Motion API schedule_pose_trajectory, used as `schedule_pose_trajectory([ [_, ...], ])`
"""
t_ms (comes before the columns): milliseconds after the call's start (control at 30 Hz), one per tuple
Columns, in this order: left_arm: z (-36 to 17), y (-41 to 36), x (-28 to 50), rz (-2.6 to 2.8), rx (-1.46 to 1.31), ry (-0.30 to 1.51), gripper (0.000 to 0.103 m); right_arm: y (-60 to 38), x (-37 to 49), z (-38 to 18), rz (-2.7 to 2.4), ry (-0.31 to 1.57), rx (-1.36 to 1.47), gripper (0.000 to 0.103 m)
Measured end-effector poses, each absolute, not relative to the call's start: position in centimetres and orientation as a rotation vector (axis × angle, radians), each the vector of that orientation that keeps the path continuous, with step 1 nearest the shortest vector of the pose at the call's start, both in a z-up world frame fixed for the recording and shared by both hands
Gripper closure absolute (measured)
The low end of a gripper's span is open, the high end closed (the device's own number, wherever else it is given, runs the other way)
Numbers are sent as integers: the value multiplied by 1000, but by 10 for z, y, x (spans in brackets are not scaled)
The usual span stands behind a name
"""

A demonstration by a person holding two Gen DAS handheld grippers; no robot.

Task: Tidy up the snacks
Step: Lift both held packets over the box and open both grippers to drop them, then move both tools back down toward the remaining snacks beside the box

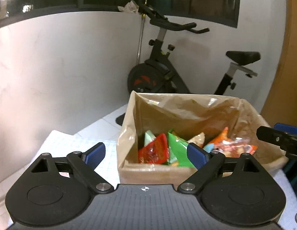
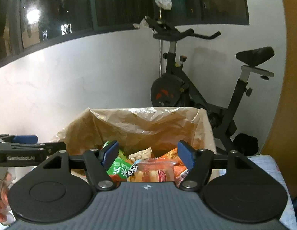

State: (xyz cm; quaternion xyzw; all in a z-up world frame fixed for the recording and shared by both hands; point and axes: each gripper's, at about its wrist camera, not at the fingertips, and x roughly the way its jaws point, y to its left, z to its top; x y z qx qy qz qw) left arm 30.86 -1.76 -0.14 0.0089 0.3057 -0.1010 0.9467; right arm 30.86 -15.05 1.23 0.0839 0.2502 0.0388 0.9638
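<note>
Both the left tool (image 1: pixel 146 153) and right tool (image 2: pixel 147 154) stand empty, jaws apart, before the lined box (image 1: pixel 158 174) of snack packets (image 1: pixel 154 151).

White wall (image 1: pixel 62 61): ahead, plain. Dark window (image 2: pixel 119 2): above the wall, reflecting lamp glare. Exercise bike (image 1: pixel 167 72): black, ahead and right, in the corner. Wooden panel (image 2: pixel 290 95): far right. Pale tiled floor (image 1: pixel 110 120): below the wall.

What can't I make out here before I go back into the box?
- Box floor: both views, buried under snacks.
- Table near edge: both views, hidden by each tool's body.
- Clear pack label: right view, blurred and partly hidden.
- Left tool: right view, cut off at left edge.
</note>
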Motion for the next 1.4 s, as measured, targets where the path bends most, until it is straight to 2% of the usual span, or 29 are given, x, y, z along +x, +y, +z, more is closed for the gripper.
schedule_pose_trajectory([
  [333, -13, -6, 253, -221, 21, 526, 10, -155, 248, 9, 94, 458, 167, 28],
  [900, -81, -45, 217, -284, 45, 646, 10, -170, 177, -95, -23, 622, 207, 28],
  [1400, -139, -114, 207, -462, 124, 774, 14, -210, 147, -145, -76, 670, 251, 33],
])
